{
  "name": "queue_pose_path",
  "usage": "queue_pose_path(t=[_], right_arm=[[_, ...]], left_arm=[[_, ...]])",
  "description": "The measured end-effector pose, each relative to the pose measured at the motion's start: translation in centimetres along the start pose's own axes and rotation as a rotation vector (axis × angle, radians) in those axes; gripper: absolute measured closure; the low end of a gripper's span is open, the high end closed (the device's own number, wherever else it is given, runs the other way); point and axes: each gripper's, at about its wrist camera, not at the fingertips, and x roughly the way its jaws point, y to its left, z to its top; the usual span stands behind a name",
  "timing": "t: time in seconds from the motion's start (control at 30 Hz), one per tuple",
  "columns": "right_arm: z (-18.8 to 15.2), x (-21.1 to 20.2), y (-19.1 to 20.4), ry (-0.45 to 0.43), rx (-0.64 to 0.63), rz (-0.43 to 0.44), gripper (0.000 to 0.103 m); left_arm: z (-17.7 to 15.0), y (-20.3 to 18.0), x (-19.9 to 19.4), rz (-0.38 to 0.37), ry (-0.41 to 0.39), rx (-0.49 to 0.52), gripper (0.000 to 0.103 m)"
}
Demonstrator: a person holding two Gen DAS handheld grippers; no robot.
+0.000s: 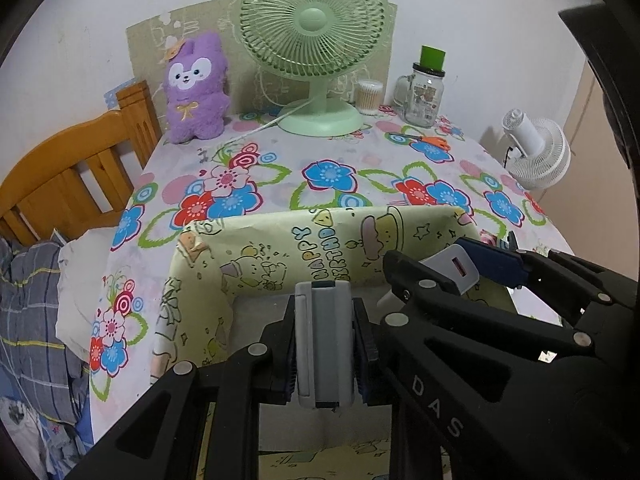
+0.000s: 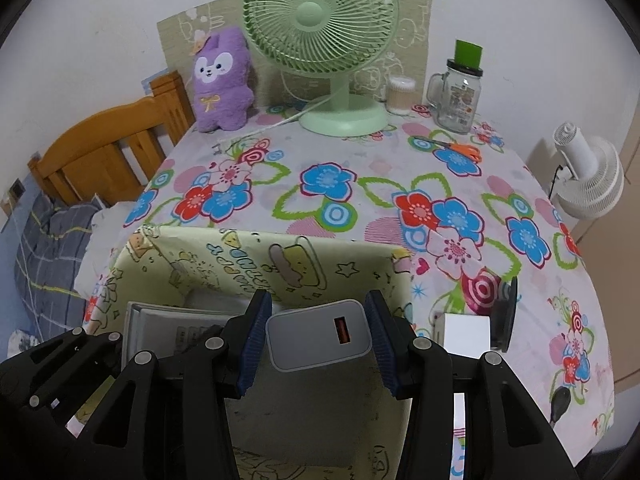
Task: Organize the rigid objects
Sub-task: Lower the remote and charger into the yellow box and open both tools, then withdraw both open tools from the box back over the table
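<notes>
Here, both grippers hang over a yellow cartoon-print box (image 1: 280,252) that sits at the near edge of the table (image 1: 360,160), which is covered with a flowered cloth.

The left gripper (image 1: 325,344) has its fingers (image 1: 289,344) closed tight on a slim grey device (image 1: 325,332), held upright between the blue pads above the open box. In the right wrist view this same item shows at the near left, low inside the box, with what looks like rows of small keys on its face.

The right gripper (image 2: 318,340) has its fingers (image 2: 252,344) clamped on a grey USB charger (image 2: 318,334), its orange port facing up. The charger is over the middle of the box, above the pale floor of it; whether it touches that floor cannot be told.

Just right of the box, on the table, lie a small white block (image 2: 466,330) and a dark round disc (image 2: 508,312) standing on edge beside it.

Far across the table stand a green desk fan (image 2: 320,28), a purple plush toy (image 2: 222,84) to its left, a tub of cotton swabs (image 2: 400,94) and a glass jar mug (image 2: 458,98) with a green cap to its right. Orange-handled scissors (image 2: 460,148) lie in front of the jar. A white fan (image 2: 588,176) is off the right edge, and a wooden bed frame (image 2: 104,140) is at the left.
</notes>
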Motion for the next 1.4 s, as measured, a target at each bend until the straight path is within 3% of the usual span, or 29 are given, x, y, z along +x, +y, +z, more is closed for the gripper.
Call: queue_pose_path(t=[0.1,0.17,0.3,0.37,0.43,0.63,0.83,1.4], right_arm=[[0.0,-0.1,-0.1,-0.008,-0.005,-0.017,0.051],[0.0,-0.2,-0.2,-0.010,-0.010,-0.018,0.050],[0.2,-1.0,-0.2,-0.032,-0.019,-0.007,0.041],[0.2,-1.5,-0.3,-0.039,-0.014,-0.003,0.033],[0.3,-2.3,-0.3,-0.069,-0.017,-0.031,0.018],[0.1,-3.8,-0.5,-0.099,-0.029,-0.058,0.015],[-0.4,-4.6,-0.9,-0.101,-0.026,-0.064,0.013],[-1.8,-6.7,-3.2,-0.100,-0.009,-0.069,0.011]], left_arm=[[0.1,0.0,0.2,0.007,0.002,-0.003,0.065],[0.1,-0.1,0.1,-0.004,0.000,-0.002,0.062],[0.3,-0.4,-0.6,-0.018,-0.022,-0.002,0.042],[0.3,-0.5,-1.0,-0.013,-0.034,-0.001,0.040],[0.3,-0.6,-1.5,-0.008,-0.046,0.001,0.034],[0.1,-1.0,-2.4,-0.012,-0.053,-0.003,0.025],[-0.3,-1.6,-3.2,-0.002,-0.059,-0.004,0.020],[-1.1,-4.5,-4.5,0.019,-0.070,-0.026,0.017]])
